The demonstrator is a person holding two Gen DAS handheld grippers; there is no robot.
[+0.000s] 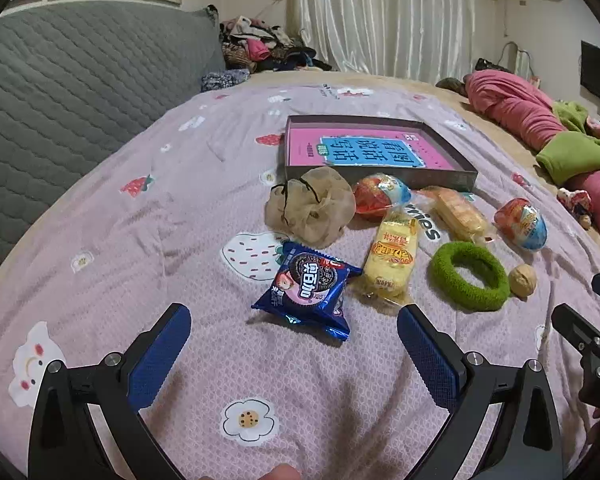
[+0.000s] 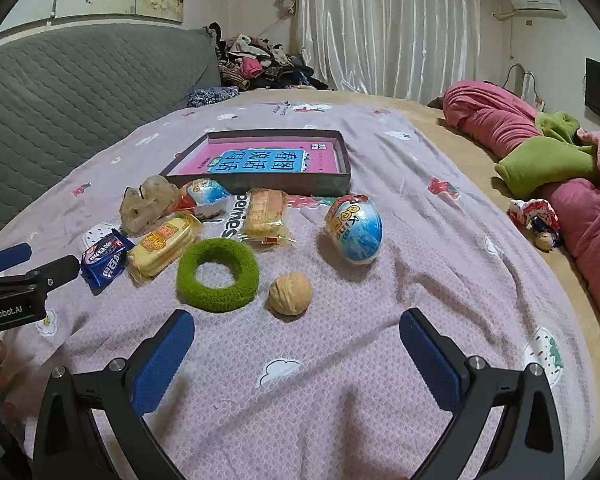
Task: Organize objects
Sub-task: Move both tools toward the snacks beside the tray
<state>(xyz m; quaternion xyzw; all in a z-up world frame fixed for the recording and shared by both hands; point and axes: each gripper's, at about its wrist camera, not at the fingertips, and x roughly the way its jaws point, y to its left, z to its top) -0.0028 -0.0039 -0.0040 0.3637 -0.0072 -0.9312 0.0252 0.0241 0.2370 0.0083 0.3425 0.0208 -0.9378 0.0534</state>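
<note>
On the pink bed sheet lie a blue Oreo packet [image 1: 310, 292] [image 2: 104, 264], a yellow cake packet [image 1: 392, 256] [image 2: 162, 248], a second cake packet [image 1: 458, 212] [image 2: 265, 214], a green hair ring [image 1: 469, 276] [image 2: 218, 274], a walnut [image 1: 523, 279] [image 2: 290, 293], two foil eggs [image 1: 521, 223] [image 2: 355, 229] [image 1: 380, 196] [image 2: 202, 196] and a beige scrunchie [image 1: 312, 206] [image 2: 146, 202]. Behind them stands a shallow dark box [image 1: 456, 178] [image 2: 260, 188] holding a pink book [image 1: 364, 148] [image 2: 260, 160]. My left gripper [image 1: 294, 332] is open just short of the Oreo packet. My right gripper [image 2: 296, 334] is open just short of the walnut.
A grey quilted headboard [image 1: 60, 92] [image 2: 68, 84] rises on the left. Pink and green bedding [image 1: 540, 128] [image 2: 540, 148] is bunched on the right with a small toy [image 2: 536, 220]. Clothes [image 1: 260, 48] are piled at the back by white curtains.
</note>
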